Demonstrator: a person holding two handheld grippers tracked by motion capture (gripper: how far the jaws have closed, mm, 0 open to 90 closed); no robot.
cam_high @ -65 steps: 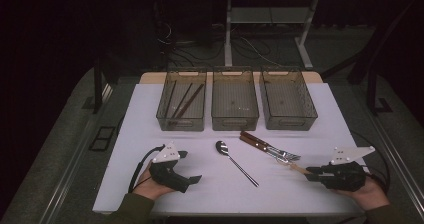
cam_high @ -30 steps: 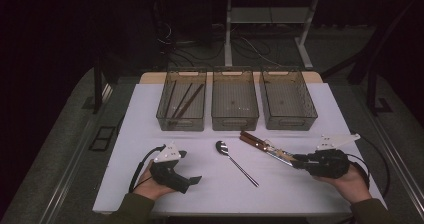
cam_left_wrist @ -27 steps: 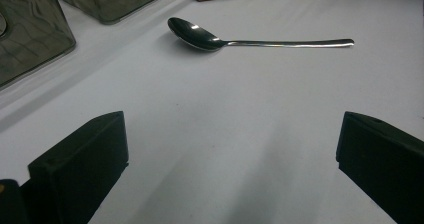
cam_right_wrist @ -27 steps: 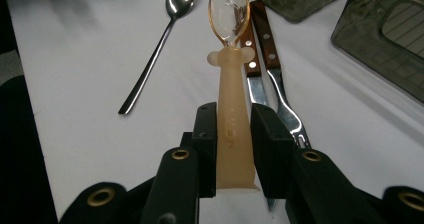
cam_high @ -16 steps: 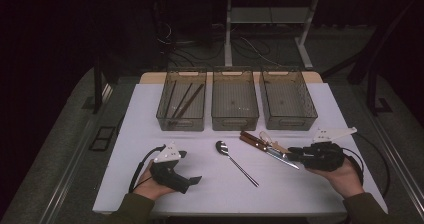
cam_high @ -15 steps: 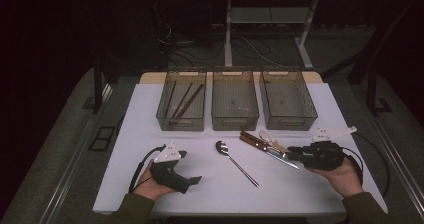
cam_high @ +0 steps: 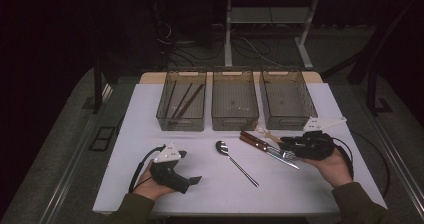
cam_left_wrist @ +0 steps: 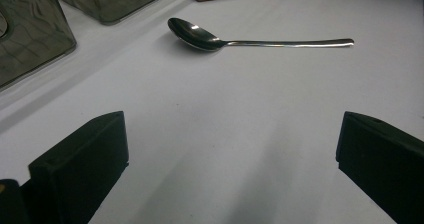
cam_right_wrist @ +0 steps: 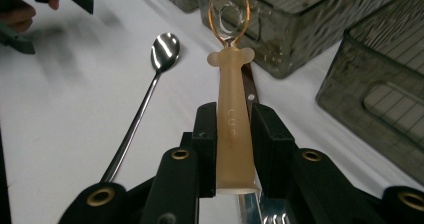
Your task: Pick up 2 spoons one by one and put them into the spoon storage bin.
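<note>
My right gripper point(cam_right_wrist: 232, 115) is shut on the tan handle of a small see-through plastic spoon point(cam_right_wrist: 231, 74), which points away from it, bowl outward. In the high view this right gripper point(cam_high: 286, 143) hovers at the right of the white table point(cam_high: 320, 184), and the plastic spoon point(cam_high: 265, 133) sticks out toward the bins. Under it lie a wooden-handled knife point(cam_high: 254, 141) and other metal cutlery point(cam_high: 282, 156). A metal spoon point(cam_high: 235, 161) lies mid-table. My left gripper point(cam_high: 189, 168) rests at the front left, open and with nothing in it, its jaws point(cam_left_wrist: 230, 149) facing the metal spoon point(cam_left_wrist: 250, 41).
Three dark see-through bins stand in a row at the back: the left bin point(cam_high: 161, 115) holds chopsticks, the middle bin point(cam_high: 235, 121) and the right bin point(cam_high: 310, 115) look bare. The right gripper view has two bins point(cam_right_wrist: 300, 29) close ahead.
The right gripper came in from the far right, closed on the plastic spoon beside the knife, and has moved left and slightly up with it. The left gripper has stayed put.
</note>
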